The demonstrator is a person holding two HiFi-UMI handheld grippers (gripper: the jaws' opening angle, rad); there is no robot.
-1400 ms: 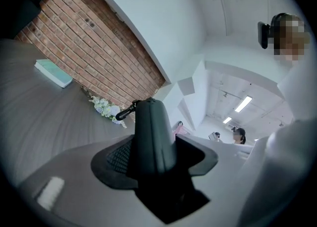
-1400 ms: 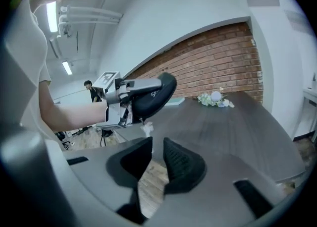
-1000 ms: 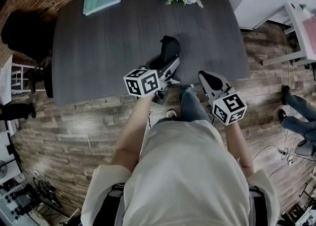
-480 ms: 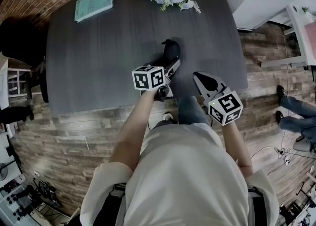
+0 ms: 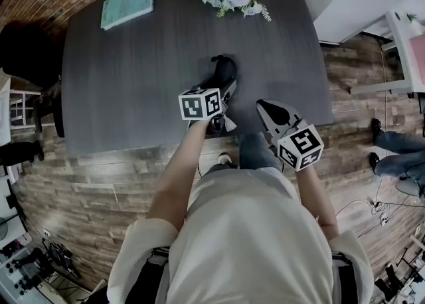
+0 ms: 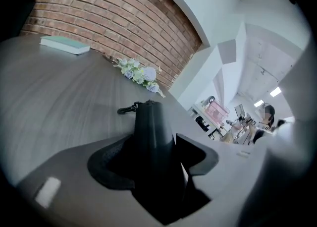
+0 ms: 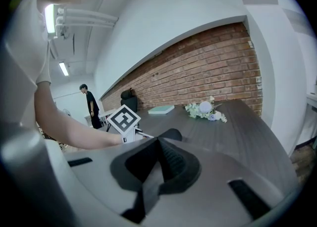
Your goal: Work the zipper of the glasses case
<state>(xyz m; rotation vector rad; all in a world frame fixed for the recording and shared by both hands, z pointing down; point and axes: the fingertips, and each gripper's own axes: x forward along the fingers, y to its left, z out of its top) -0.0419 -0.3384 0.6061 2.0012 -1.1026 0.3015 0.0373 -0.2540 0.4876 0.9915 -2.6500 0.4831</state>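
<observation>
Left fingers are clamped wide on the glasses case.
Its length is pointed straight ahead, tab farthest out; the closed, empty right gripper is held alongside.

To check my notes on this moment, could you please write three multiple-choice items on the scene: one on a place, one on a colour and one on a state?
1. Where on the table does the teal book lie?
A) at the far left corner
B) at the near edge
C) under the case

2. What colour is the glasses case?
A) white
B) black
C) red

3. How do the jaws of the right gripper stand?
A) wide apart
B) closed on the case
C) together, nothing between them

Answers:
1 A: the head view shows the book at the far left corner.
2 B: the case shows black in the head view.
3 C: the right gripper view shows the jaws met and bare.
</observation>
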